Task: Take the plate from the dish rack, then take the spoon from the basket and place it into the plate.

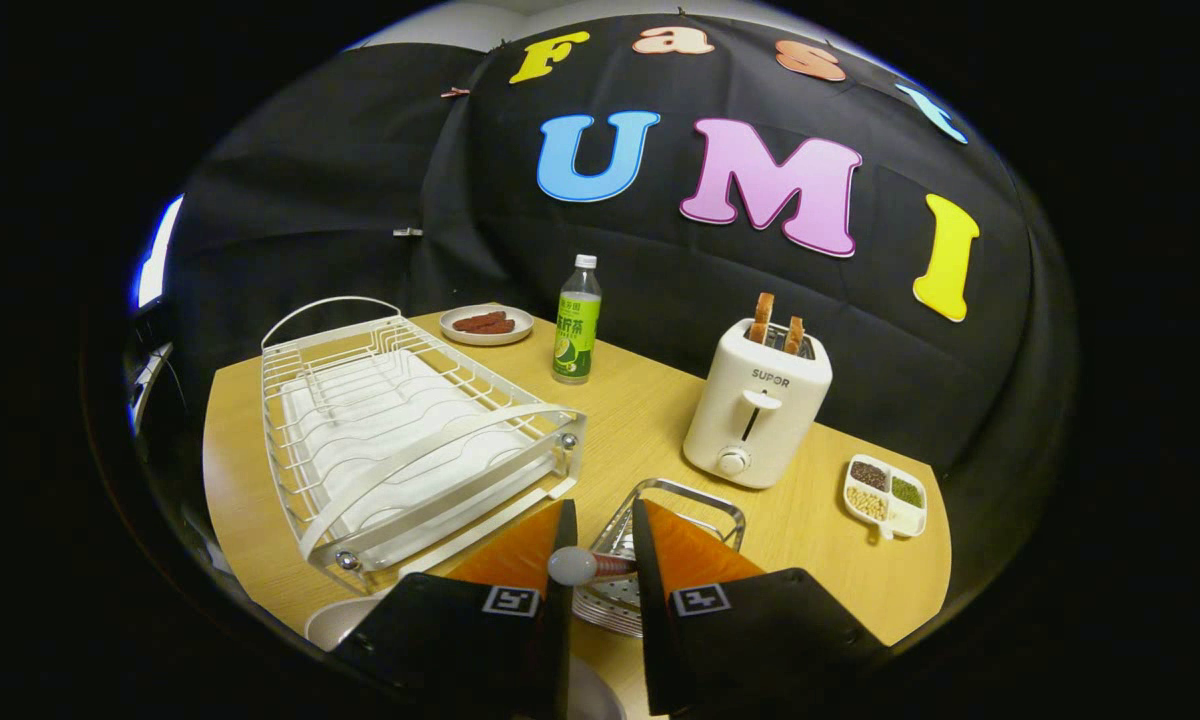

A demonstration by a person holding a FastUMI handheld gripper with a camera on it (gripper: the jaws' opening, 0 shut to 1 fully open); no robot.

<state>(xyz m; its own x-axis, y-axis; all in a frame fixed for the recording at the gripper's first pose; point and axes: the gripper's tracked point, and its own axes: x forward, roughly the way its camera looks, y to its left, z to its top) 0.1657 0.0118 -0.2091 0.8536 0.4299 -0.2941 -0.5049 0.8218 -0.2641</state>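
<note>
My gripper (602, 512) is shut on the spoon (573, 565), which lies crosswise between the two fingers, its pale rounded end at the left finger and its reddish handle reaching to the right one. It hangs above the table's near edge. A pale plate (332, 620) lies on the table below the fingers, largely hidden by them; its rim shows left of the left finger. The metal wire basket (695, 503) stands just beyond the fingertips. The white wire dish rack (400, 440) sits ahead on the left with nothing in its slots.
On the wooden table (820, 530) stand a white toaster (757, 405) holding two toast slices, a green drink bottle (577, 325), a small plate of sausages (486, 324) at the back, and a divided dish of grains (885, 492) at the right.
</note>
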